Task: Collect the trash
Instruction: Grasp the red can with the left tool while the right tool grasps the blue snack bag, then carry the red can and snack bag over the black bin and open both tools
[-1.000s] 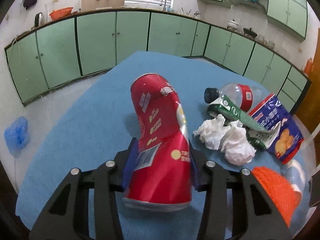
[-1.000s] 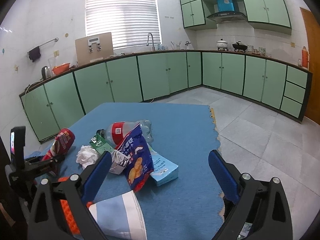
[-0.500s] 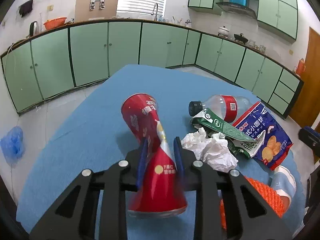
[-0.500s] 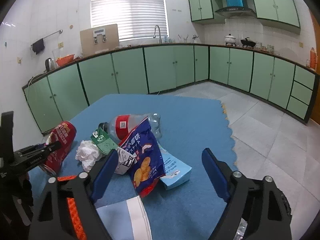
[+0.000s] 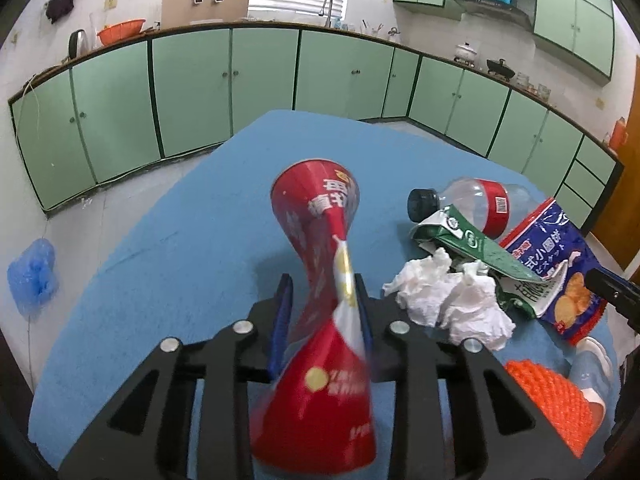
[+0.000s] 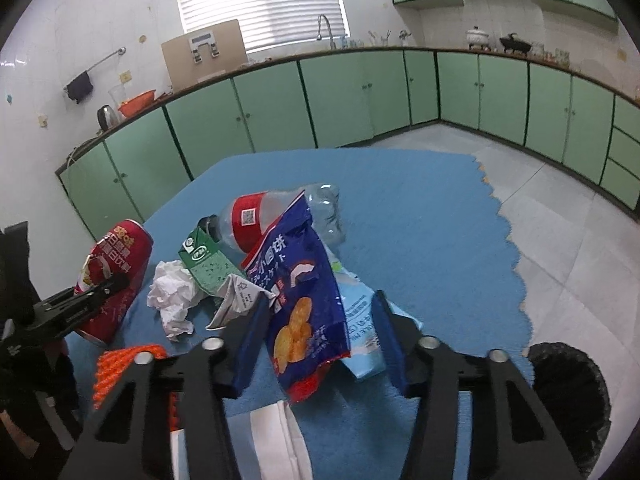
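Crushed within the last second: red can point(image 5: 316, 208), round before, now pinched to a narrow waist between the pads of the left gripper point(image 5: 322, 292) and clamped there firmly, far end toward 12 o'clock in the left wrist view. Also brought lower and nearer to the pile: right gripper point(image 6: 320, 304), jaws just closing from wide to about half, with the blue snack bag point(image 6: 296, 264) standing between them. Not gripped yet, as far as seen; left pad at the bag's edge, right pad apart from it, a strip of light blue packet point(image 6: 360, 320) showing in the gap.

For the step in hand, judged as taking the snack bag: finish the closing only after pushing a little more forward, toward 12 o'clock, so as to catch the bag at its middle and not only at the crinkled lower seam. Keep the pads clear of the light blue packet at 3 o'clock and of the green carton point(image 6: 204, 260) at 10 o'clock; otherwise two things lifted together and maybe one dropped. Close gently: thin foil, likely to slip or fold. Lift straight up before swinging to the black bin point(image 6: 568, 400) at 4 o'clock. Hold the can steady at 9 o'clock meanwhile, away from the tissue point(image 6: 172, 292). Left on the blue mat point(image 6: 420, 208) for afterwards: bottle point(image 6: 272, 212), carton, tissue, packet.
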The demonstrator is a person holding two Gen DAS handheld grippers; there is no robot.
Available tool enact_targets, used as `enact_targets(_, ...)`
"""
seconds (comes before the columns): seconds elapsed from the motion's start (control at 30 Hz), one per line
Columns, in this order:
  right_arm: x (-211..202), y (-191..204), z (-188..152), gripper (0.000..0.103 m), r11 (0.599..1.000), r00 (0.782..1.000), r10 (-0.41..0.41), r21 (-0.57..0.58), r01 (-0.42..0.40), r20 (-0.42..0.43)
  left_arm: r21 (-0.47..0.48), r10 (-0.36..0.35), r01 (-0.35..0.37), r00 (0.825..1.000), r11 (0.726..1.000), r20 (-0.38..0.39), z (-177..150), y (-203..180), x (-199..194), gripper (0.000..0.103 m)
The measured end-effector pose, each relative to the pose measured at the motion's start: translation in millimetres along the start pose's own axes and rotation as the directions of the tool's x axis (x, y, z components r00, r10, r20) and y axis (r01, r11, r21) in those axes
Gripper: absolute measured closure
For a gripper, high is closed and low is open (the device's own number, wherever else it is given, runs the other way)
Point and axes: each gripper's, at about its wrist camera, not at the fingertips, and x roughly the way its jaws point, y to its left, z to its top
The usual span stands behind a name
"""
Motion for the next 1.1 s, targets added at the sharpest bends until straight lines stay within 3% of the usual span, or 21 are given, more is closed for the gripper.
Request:
enact_targets(0.03,0.9,0.5,0.3,0.065,1.0,1.0,0.009,0.001,-0.009,-0.005,-0.003,-0.002,0.002,1.0,1.0,0.002,0.6,1.4,0.6,0.081)
enact_targets(0.17,2.4,5.8,1.7,0.091,0.999,0.999,0.04,-0.015,-0.041,-0.022,-0.014,-0.01,0.01,1.0,1.0,0.005,4.6,6.0,-0.3,0.093)
enact_targets(0.7,-61.3,28.2,27.7,0.094,0.996,0.987,0.058,-0.079,-0.046,0.151,0.034,-0.04,0.036,0.994,0.999,0.1,25.6,-19.6,-48.3,0.096)
enact_targets(1.1,-113.1,4.7,25.8,0.094,0.999,0.974,-0.005,-0.042,0.015,0.229,0.157,-0.179,0.155,0.972,0.975,0.152,39.6,-94.3,-82.9,0.098)
